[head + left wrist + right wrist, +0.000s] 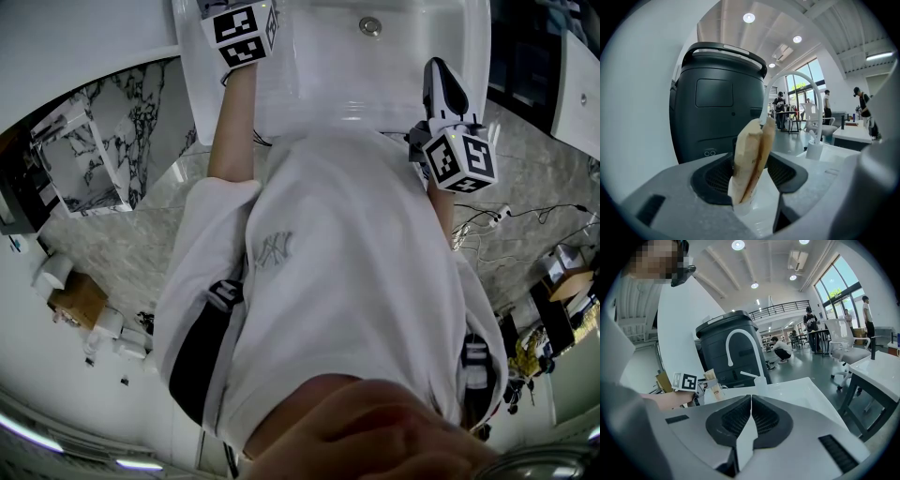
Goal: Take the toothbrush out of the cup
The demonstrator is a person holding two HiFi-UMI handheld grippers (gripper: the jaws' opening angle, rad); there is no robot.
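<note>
White sink (412, 66), left gripper (750, 176) around cup (748, 152)

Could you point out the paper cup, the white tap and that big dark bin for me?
paper cup (749, 161): left gripper view, its squashed side between the jaws.
white tap (814, 151): left gripper view, its base block.
dark bin (717, 108): left gripper view, its front panel.

**Clothing:** a white short-sleeved T-shirt (356, 309) with a small grey embroidered monogram (274, 250) on the chest. Black side panels (202, 361) bear white marks.

**Left gripper (750, 177) and right gripper (750, 420):** light grey moulded shells with black ribbed pads (733, 420) and a narrow dark slot (837, 453) on each shoulder. Each carries a white cube (459, 159) printed with black square markers.
</note>
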